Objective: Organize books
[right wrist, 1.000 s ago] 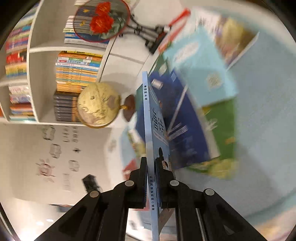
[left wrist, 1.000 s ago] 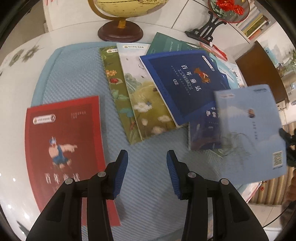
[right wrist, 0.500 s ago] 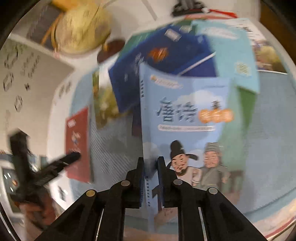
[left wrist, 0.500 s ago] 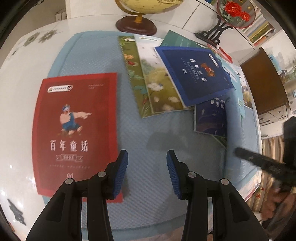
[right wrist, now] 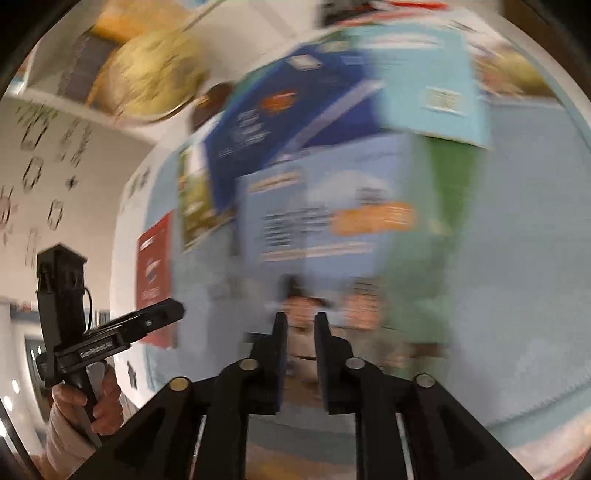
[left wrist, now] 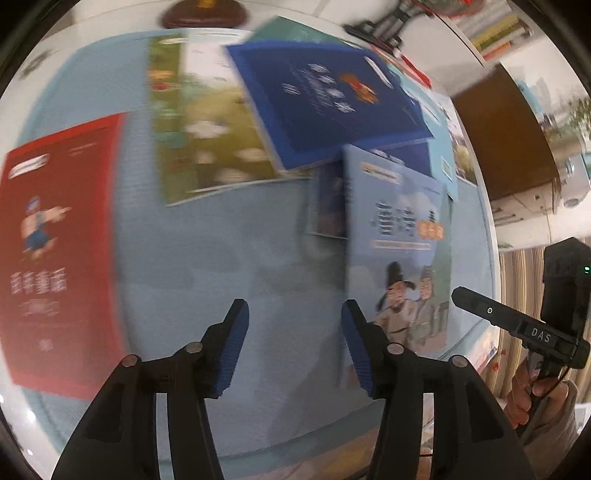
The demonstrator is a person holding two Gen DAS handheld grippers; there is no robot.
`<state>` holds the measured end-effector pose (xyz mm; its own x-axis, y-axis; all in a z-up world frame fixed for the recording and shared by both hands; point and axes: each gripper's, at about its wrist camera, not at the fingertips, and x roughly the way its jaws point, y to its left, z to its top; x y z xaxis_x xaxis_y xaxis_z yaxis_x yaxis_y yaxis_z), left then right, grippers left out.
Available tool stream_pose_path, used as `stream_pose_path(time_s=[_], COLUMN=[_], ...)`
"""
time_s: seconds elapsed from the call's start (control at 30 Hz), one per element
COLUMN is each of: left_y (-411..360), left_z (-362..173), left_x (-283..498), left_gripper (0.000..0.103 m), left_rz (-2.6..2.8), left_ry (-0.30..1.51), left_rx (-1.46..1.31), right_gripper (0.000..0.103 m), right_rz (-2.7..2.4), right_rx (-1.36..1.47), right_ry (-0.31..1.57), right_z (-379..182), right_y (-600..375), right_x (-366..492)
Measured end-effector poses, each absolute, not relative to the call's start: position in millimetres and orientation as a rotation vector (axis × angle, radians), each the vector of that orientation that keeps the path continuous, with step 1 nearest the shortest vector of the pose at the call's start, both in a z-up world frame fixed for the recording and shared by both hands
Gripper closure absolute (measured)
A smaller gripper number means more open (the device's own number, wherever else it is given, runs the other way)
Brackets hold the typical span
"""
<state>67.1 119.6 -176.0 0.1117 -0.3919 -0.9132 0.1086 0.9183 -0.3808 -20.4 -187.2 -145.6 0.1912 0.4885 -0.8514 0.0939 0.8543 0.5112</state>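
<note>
Currently at the release step: pale blue poetry book (left wrist: 397,236) laid face up on the light blue mat (left wrist: 221,258), near edge toward the right gripper (right wrist: 300,325), far corner overlapping the loose pile. Jaws of right gripper opening, a narrow gap showing; book's lower edge seen in that gap, pads apparently clear of the cover, though blur leaves this uncertain. Jaws of left gripper (left wrist: 293,314) opening, moderately wide, nothing between them, only bare mat below.

Next move, as judged: right gripper to back off the poetry book without dragging it; then another book to be picked from the pile, by a free edge, since all lie flat and overlapping. Risk of shifting neighbours when sliding one out.

Count, as far as blur allows:
- Red storybook (left wrist: 59,254): one, lying apart at the left of the mat.
- Green floral picture books (left wrist: 207,136): apparently two, side by side.
- Navy storybook (left wrist: 328,99): one, atop the pile.
- Dark book (left wrist: 327,206) under the navy one: one, mostly hidden.
- Teal book (left wrist: 291,31) behind: one, only a corner visible.
- Light blue back-cover book (right wrist: 436,85): one.
- Further books beneath at the right: number not determinable.
- Grippers: two, each held in a hand (right wrist: 94,402).
</note>
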Motion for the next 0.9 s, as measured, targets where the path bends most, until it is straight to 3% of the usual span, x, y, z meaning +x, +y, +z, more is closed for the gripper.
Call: stream_pose_path(time_s=[0.07,0.13,0.17,0.63,0.9], left_y=[99,81,75,50,57], left_z=[-182,-188,-190,-210,-212], left_x=[72,76,77,95,92], left_gripper=[0.042,0.042,0.042,0.044,0.044], left_rz=[-0.402,-0.426,-0.434,-0.401,-0.424], left_ry=[1.431,1.446,1.451,1.450,1.456], left_rx=[-0.223,-0.207,-0.200,-0.311,-0.441], right_gripper=[0.070,0.055,0.053,0.051,0.052], right_rz=[0.236,0.199,0.189,0.427,0.598], right_rx=[0.571,0.613,0.624,0.667,0.866], right_ry=[1.381,1.378,1.381,1.357,1.349], right_z=[-156,-166,-171,-200,-222], right_y=[-221,-247,-254,-268,-291], right_x=[-27,-34,-37,-1,2])
